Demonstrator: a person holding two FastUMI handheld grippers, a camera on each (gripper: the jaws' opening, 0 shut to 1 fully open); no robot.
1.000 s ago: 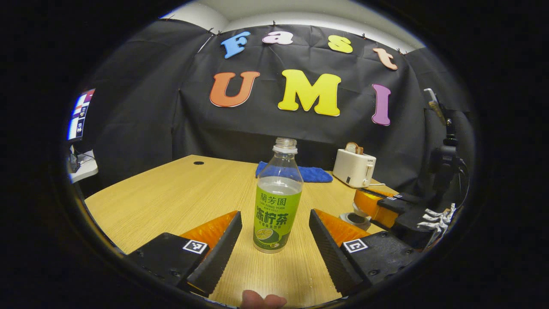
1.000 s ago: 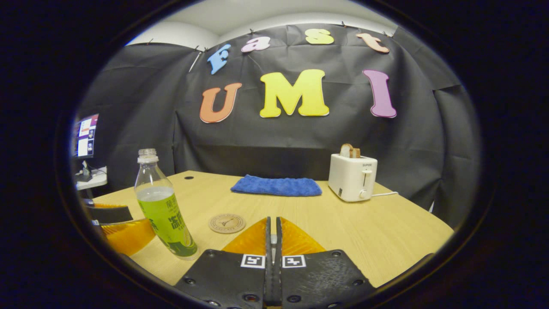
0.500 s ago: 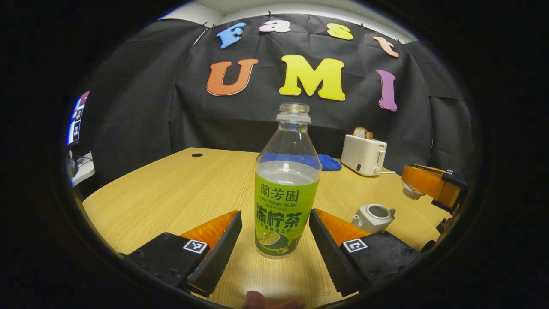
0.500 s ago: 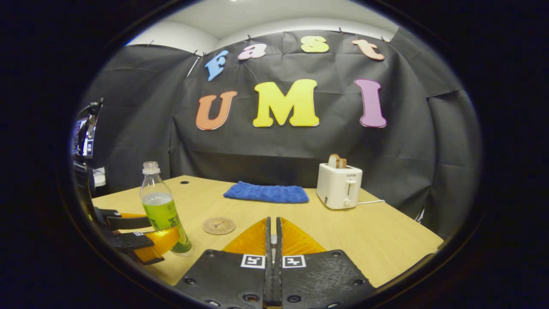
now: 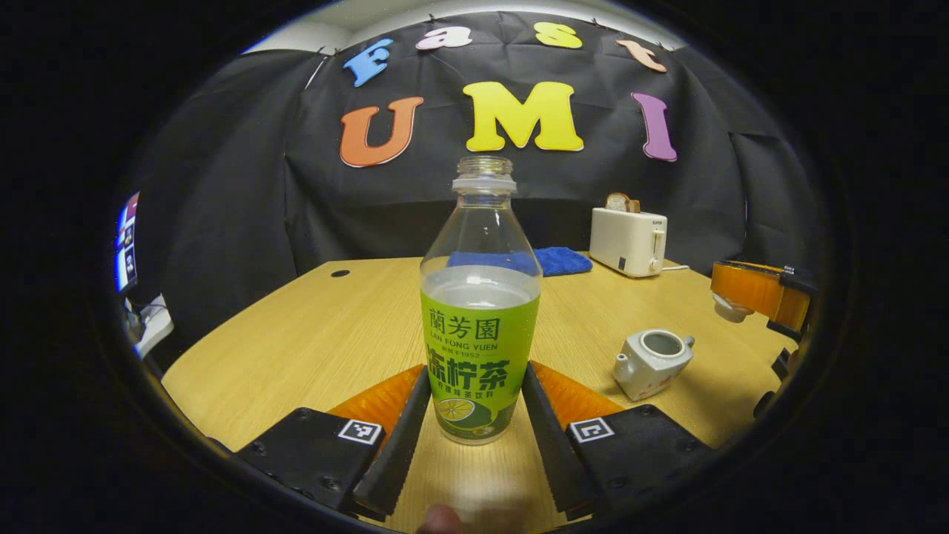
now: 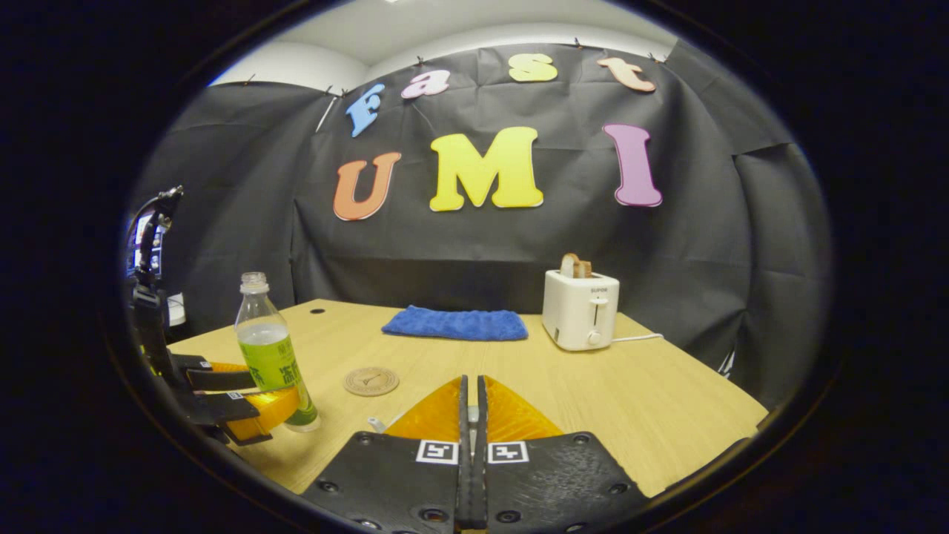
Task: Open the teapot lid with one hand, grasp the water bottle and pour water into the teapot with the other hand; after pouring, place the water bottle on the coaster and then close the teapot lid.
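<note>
On the table [image 6: 667, 400], the coaster [image 6: 371, 381] lies between the water bottle [image 6: 276, 356] and the towel [image 6: 454, 324], toaster [image 6: 580, 309] right of it.

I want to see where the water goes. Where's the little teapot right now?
In the left gripper view the teapot sits open-topped on the wooden table, right of the green-labelled water bottle and nearer than the toaster.

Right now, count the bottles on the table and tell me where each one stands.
1. The water bottle stands upright on the table, between the left claw's fingers, left of the coaster. Others may be hidden.
</note>
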